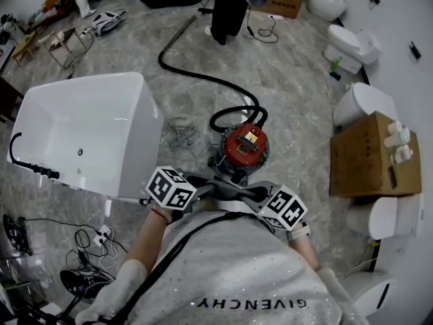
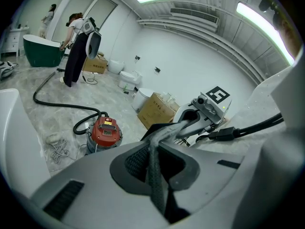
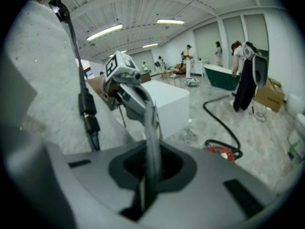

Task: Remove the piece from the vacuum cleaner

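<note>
The person is holding both tools close to a white speckled shirt (image 1: 237, 263), forearms bent inward so the two are pointing at each other. The left grey plastic gripper (image 2: 181, 125) is keeping its dark ribbed jaws pressed together on nothing; the right grey plastic gripper (image 3: 149, 109) is doing the same. Only the gripper views are showing this, since the head view is showing mainly their marker cubes. Just beyond them, the round red-topped vacuum cleaner (image 1: 245, 147) is standing untouched on the grey marbled floor (image 1: 291, 80), its glossy black hose (image 1: 203, 78) curling away. A white rectangular bathtub (image 1: 139, 147) is sitting to its left and a brown cardboard box (image 1: 365, 156) to its right. Farther off, a dark green tub (image 2: 40, 51) is appearing only in the gripper views.
</note>
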Demonstrator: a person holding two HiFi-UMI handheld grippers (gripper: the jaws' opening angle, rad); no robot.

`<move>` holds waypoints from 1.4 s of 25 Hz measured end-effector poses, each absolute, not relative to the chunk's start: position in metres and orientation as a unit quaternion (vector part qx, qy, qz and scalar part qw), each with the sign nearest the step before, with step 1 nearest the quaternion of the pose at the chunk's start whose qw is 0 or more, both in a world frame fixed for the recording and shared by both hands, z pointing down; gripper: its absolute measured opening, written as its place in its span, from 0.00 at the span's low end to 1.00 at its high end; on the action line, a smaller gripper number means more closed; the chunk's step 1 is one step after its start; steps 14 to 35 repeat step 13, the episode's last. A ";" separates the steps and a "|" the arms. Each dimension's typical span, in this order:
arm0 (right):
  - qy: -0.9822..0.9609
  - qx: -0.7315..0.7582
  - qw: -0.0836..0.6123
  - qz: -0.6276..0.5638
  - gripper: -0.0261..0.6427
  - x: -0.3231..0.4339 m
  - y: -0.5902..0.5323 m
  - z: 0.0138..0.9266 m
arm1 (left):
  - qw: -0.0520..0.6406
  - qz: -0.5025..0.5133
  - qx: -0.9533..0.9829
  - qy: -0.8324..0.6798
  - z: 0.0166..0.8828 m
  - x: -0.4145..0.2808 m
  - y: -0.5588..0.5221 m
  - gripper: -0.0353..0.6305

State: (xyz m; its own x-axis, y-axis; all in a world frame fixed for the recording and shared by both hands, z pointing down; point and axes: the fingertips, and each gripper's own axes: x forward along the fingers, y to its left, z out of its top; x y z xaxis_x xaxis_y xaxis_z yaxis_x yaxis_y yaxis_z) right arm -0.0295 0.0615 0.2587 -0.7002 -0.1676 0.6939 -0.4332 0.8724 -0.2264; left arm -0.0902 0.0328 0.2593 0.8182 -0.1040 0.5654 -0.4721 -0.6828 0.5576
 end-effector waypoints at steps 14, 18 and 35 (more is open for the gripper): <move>-0.898 0.169 0.359 0.188 0.08 -0.027 0.047 0.262 | 0.363 0.253 0.880 -0.172 0.263 -0.089 0.021 0.10; -0.898 0.169 0.359 0.188 0.08 -0.027 0.047 0.262 | 0.363 0.253 0.880 -0.172 0.263 -0.089 0.021 0.10; -0.898 0.169 0.359 0.188 0.08 -0.027 0.047 0.262 | 0.363 0.253 0.880 -0.172 0.263 -0.089 0.021 0.10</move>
